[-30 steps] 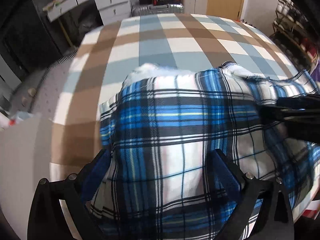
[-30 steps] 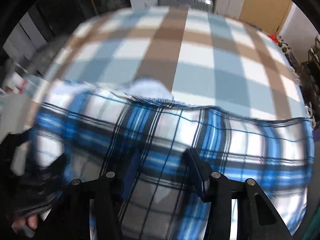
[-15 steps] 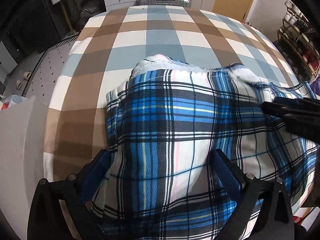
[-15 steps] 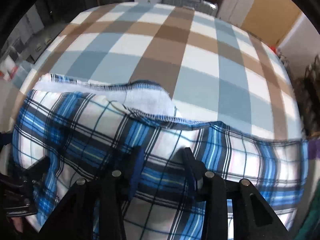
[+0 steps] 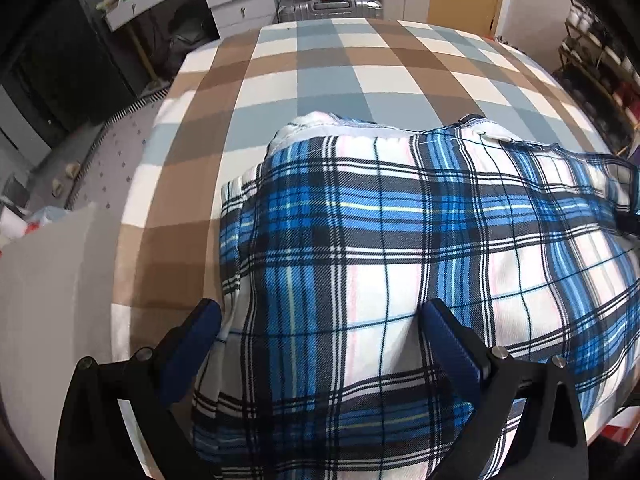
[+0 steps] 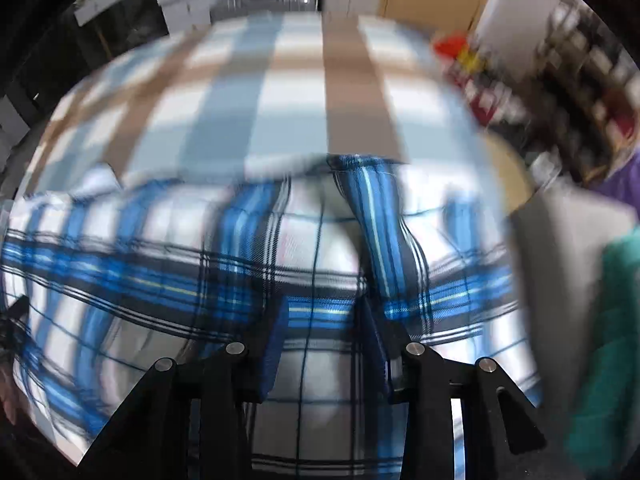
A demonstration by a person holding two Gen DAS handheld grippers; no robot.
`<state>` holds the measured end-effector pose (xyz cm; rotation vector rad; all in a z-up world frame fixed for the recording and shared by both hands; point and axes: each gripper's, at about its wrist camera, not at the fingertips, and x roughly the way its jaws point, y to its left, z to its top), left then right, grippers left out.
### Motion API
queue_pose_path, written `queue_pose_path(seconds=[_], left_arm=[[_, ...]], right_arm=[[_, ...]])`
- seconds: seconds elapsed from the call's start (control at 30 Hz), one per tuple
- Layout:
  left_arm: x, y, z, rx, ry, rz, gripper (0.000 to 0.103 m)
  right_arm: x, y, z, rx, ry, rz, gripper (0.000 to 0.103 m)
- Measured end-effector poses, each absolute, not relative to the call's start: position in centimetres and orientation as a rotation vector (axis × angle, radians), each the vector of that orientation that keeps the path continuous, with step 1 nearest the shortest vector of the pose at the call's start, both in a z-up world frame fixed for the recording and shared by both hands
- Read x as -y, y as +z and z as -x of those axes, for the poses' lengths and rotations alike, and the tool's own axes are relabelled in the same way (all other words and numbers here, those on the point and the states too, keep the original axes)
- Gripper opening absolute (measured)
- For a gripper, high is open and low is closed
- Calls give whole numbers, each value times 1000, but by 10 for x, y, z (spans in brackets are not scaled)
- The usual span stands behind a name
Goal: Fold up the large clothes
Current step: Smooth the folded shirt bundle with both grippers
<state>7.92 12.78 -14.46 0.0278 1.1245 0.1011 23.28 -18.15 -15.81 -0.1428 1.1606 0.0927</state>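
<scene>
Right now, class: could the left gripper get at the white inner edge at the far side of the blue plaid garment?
Probably yes: the white edge lies uncovered beyond the left gripper, nothing between.

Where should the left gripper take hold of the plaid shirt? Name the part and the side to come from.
Grip the plaid shirt at its left side edge, where the layers end over the checked bedcover. Come in from the left, low along the bed: that edge lies flat and exposed, while the middle bulges with nothing to pinch. The left gripper now straddles the cloth, jaws wide.
</scene>
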Motion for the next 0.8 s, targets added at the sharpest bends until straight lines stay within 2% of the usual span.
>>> queue_pose_path(seconds=[0.13,0.33,0.47,0.53,0.6,0.7,0.8], left_arm=[[-128,-143,-76,-1117,112,-27,99],[-117,-114,-58,-1011,72,-32,98],[-93,-87,-36,-904,-293,254,98],[-67,-91,-38,-927,-266,183,98],[-33,-111,-45,-997,-242,26,98],[-6,-146,-54,-1079,-114,-192,98],[-4,-155,-59,-1085,-81,-219,100]], right_arm=[[176,-136,-225,-1119,95,164,36],[167,-96,-156,-1015,289,130,37],[140,-127,-133,-1075,307,222,37],[135,-162,-138,-1124,259,259,37],[139,-172,-140,-1035,255,236,38],[155,-164,-135,-1008,256,65,39],[186,-140,-114,-933,236,-117,39]])
